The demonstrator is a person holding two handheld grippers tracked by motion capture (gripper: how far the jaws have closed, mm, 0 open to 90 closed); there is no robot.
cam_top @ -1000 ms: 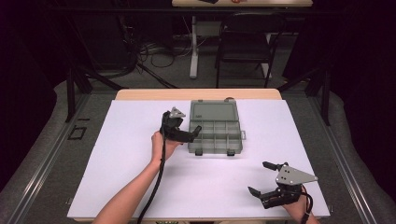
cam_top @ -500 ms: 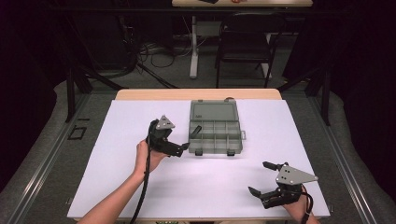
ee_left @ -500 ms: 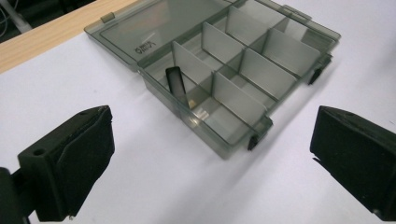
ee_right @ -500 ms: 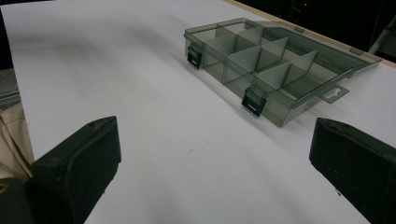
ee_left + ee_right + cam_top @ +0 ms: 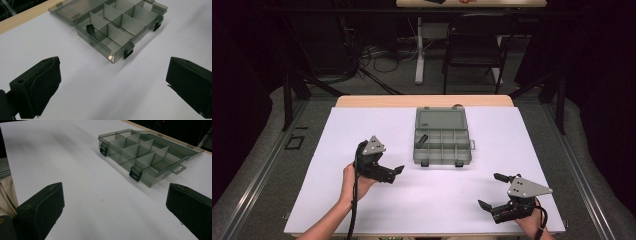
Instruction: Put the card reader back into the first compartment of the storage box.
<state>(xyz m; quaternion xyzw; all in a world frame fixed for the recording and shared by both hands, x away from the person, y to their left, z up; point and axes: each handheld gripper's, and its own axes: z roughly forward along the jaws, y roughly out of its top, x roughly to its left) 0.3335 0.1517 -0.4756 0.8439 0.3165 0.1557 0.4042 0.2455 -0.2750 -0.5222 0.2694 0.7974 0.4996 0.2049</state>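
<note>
Two grippers were noted, both with jaws spread wide and nothing held between them. The box [image 5: 443, 142] was recorded as the landmark: a smoky clear organiser with its lid folded flat behind it, lying on the white sheet [image 5: 337, 145] toward the far middle of the table. Its long axis was judged to run near-to-far, with two black latches [image 5: 128, 52] on the near edge.

One small black piece [image 5: 422, 139] was seen leaning in the box's left compartment, toward the lid end; its nature could not be told. The remaining compartments appeared empty.

The left gripper [image 5: 393, 171] was held just off the box's near-left corner, its jaws pointing toward that corner. In the left gripper view the box lay ahead and slightly right of centre, with the black piece nearest that side. The right gripper [image 5: 493, 191] was found lower, near the table's front edge, well apart from the box's near-right corner.

The left gripper was judged the nearer to both box and piece, so any reach into the left compartment would fall to it; a forward advance with a slight turn toward the box would be called for.
</note>
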